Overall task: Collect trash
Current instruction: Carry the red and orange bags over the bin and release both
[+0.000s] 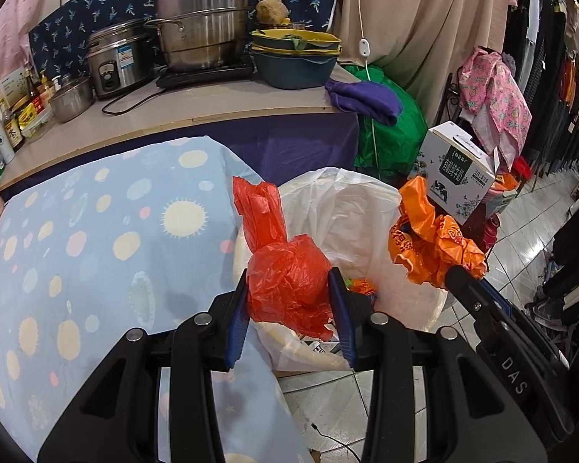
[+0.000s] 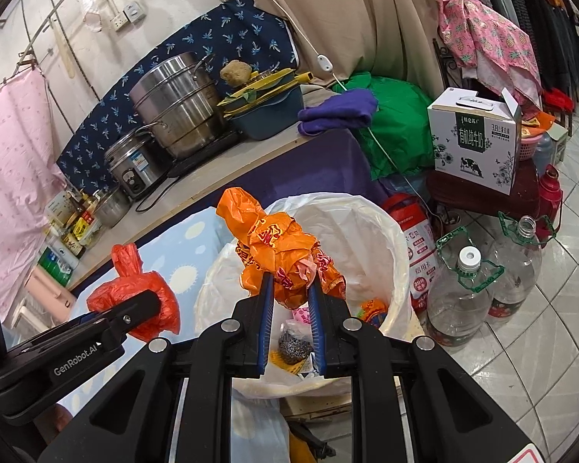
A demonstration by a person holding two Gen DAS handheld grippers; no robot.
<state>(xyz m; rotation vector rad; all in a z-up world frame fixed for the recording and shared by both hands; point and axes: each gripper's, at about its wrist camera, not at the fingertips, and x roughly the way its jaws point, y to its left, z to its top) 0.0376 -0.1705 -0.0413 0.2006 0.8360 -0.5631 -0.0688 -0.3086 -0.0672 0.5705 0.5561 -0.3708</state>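
we hold a pair of tongs in each hand over the bin. our left tongs [image 1: 289,289] are closed part way on a knotted red plastic bag [image 1: 289,285]; the blue pads [image 1: 339,308] press into its sides and its tied neck stands up above them. from the left view the bag hangs at the near left edge of the bin [image 1: 343,208], partly over the spotted blue cloth [image 1: 88,239] beside it. the right view shows the same red bag [image 2: 135,293] and the left tongs [image 2: 143,306] out to the left of the bin rim, over the cloth [image 2: 181,239].

our right tongs [image 2: 291,293] are nearly closed on a crumpled orange bag with red print [image 2: 281,250]. the pads [image 2: 266,305] pinch its lower part and the rest bunches up above them. it sits over the open mouth of the bin [image 2: 397,239], which has a white liner. in the bin we see a grey metal scourer [image 2: 295,341] and bits of coloured wrapper [image 2: 372,308].

to the right of the bin, on the tiled floor [image 2: 540,328], stand two big clear plastic bottles [image 2: 459,301]. behind them a milk carton box [image 2: 476,142] rests on a dark stool. on the counter [image 2: 220,181] behind the bin stand steel pots [image 2: 177,104] and a rice cooker [image 2: 131,169].
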